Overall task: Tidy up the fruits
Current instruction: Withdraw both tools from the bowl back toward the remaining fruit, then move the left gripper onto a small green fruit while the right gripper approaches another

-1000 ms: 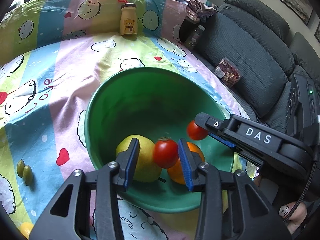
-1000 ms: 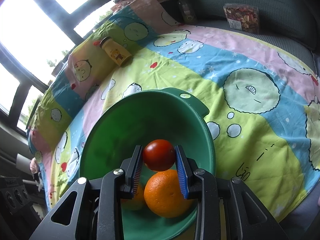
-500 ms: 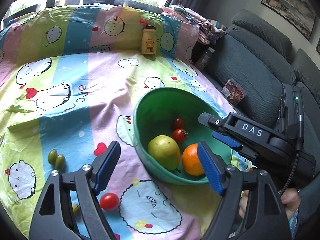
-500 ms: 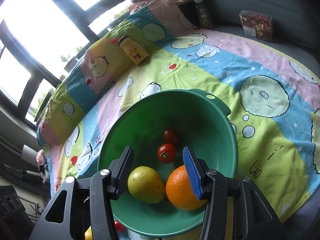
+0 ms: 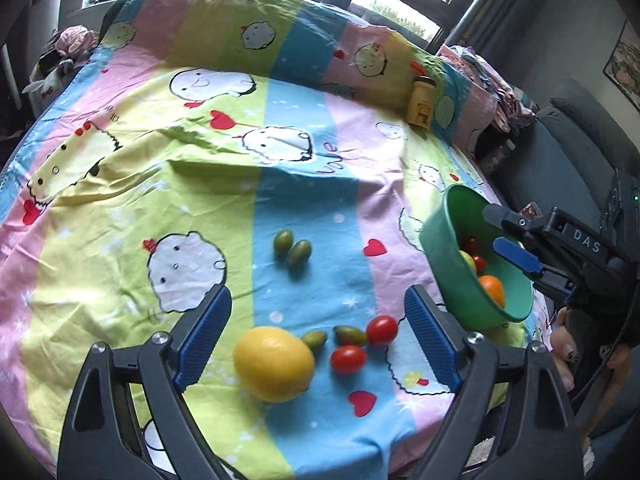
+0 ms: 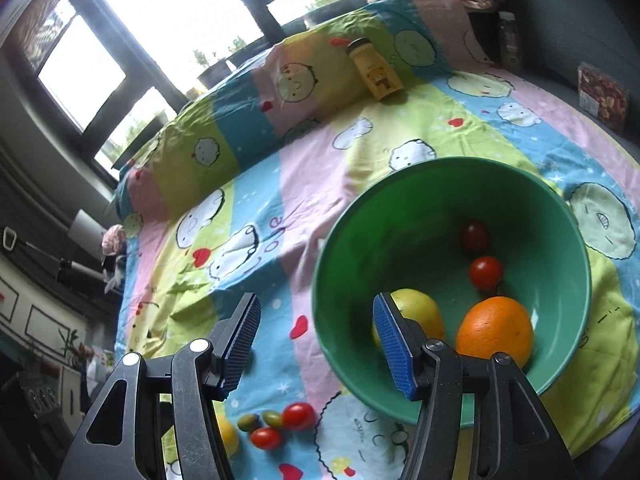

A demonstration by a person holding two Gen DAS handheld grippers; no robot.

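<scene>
Green bowl [image 5: 448, 264]: sat far right, holding fruit.
Loose red tomatoes [image 5: 348, 359]: lay between left gripper [image 5: 318, 340] fingers, nearest that hand.
Jaws: both spread, empty; right gripper [image 6: 316, 340] over bowl rim.

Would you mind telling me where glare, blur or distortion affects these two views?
Right wrist view: the windows are blown out to white, and the green bowl has a smeared left rim. Left wrist view: exposure is even and the lemon is sharp. Both views: fisheye bends the bedsheet edges and darkens the corners.
</scene>
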